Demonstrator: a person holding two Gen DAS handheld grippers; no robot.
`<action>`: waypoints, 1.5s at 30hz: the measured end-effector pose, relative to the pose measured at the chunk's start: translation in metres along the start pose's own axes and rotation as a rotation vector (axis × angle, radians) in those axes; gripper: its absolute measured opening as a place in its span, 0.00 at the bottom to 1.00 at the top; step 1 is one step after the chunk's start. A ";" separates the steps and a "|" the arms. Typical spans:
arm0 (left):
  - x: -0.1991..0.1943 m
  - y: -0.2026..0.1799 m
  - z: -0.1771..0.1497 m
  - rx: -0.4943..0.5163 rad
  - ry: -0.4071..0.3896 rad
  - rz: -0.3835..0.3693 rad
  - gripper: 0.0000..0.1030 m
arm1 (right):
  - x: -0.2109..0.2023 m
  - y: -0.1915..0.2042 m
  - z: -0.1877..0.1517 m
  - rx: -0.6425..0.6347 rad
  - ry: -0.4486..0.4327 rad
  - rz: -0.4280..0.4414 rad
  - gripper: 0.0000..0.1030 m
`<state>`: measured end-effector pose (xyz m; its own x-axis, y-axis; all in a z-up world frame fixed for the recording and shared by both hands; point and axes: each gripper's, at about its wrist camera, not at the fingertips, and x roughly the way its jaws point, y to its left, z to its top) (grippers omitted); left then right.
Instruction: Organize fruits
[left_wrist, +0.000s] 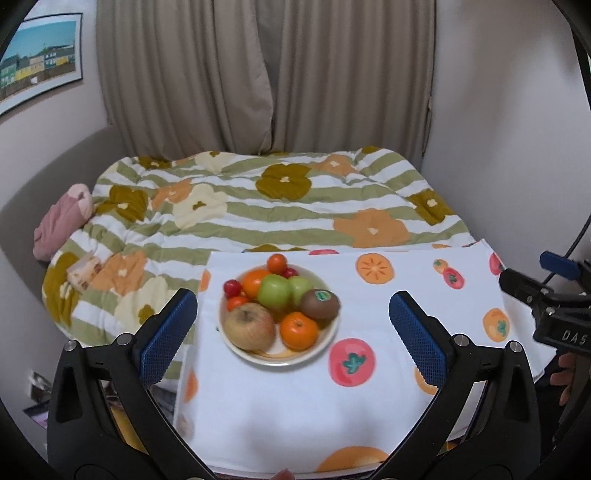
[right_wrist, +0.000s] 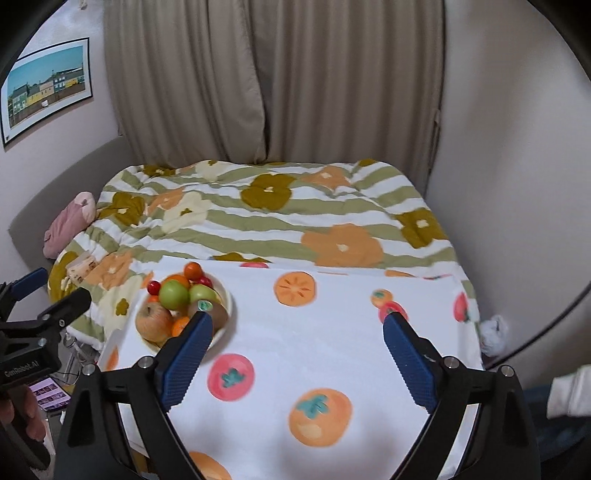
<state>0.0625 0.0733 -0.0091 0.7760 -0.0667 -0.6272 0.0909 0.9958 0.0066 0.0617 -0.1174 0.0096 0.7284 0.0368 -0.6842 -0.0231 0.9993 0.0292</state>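
Hovering above the near edge of the cloth (left_wrist: 369, 406), both grippers are spread wide and hold nothing. The bowl (left_wrist: 258, 354) of fruit sits straight ahead between the left gripper's (left_wrist: 291, 332) fingers; for the right gripper (right_wrist: 297, 343) it lies off its left fingertip. Only the right view shows the cloth's bare expanse ahead and its right edge, with a white bundle (right_wrist: 493, 332) beyond.

Read "DAS" in pale letters on the right gripper (left_wrist: 561, 295), right of the fruit bowl (left_wrist: 258, 356); read "GenRobot.AI" on the left gripper (right_wrist: 33, 295), left of it.
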 end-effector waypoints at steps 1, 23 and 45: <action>-0.002 -0.005 -0.003 0.004 -0.003 0.003 1.00 | -0.002 -0.002 -0.004 0.005 0.000 -0.001 0.90; -0.012 -0.032 -0.006 0.018 -0.028 0.015 1.00 | -0.017 -0.026 -0.019 0.047 -0.047 -0.022 0.90; -0.013 -0.038 -0.005 0.019 -0.034 0.013 1.00 | -0.017 -0.034 -0.018 0.054 -0.047 -0.029 0.90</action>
<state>0.0462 0.0366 -0.0054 0.7981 -0.0560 -0.5999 0.0923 0.9953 0.0298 0.0381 -0.1521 0.0070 0.7593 0.0068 -0.6507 0.0342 0.9981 0.0503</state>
